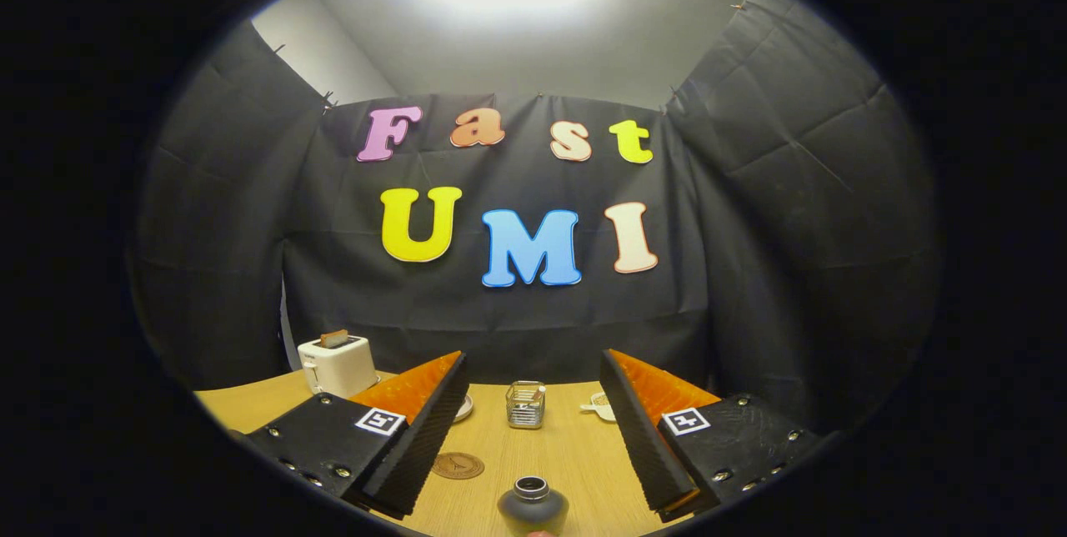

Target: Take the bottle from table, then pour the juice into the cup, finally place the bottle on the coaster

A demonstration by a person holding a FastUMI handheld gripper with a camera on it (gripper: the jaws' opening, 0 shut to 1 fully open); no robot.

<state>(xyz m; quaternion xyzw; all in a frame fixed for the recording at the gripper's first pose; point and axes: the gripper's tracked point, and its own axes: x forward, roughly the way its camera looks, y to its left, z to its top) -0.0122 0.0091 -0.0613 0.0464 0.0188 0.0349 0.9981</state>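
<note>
The table, a light wood-grain surface, is seen spread beneath and ahead of the tongs. The tongs are held wide open, with a broad gap left between the two fingers and nothing gripped; both fingers are raised above the table top.

A white toaster is located beyond the left finger, at the far left of the table, close to the booth wall. A slice of bread is seen protruding from its slot.

The bottle, dark with an open round mouth, is positioned upright on the table between the two fingers, at their near end and roughly centred in the gap. It is touched by neither finger.

The cup, a clear glass vessel, is placed on the table ahead of the fingertips, in line with the gap between them and well beyond the bottle.

The coaster, a round brown disc, is laid flat on the table just beside the inner edge of the left finger, between the bottle and the cup and to the left of both.

A small white dish is found just beside the right fingertip, partly hidden by it. A white rim is partly visible behind the left fingertip; its kind cannot be told.
</note>
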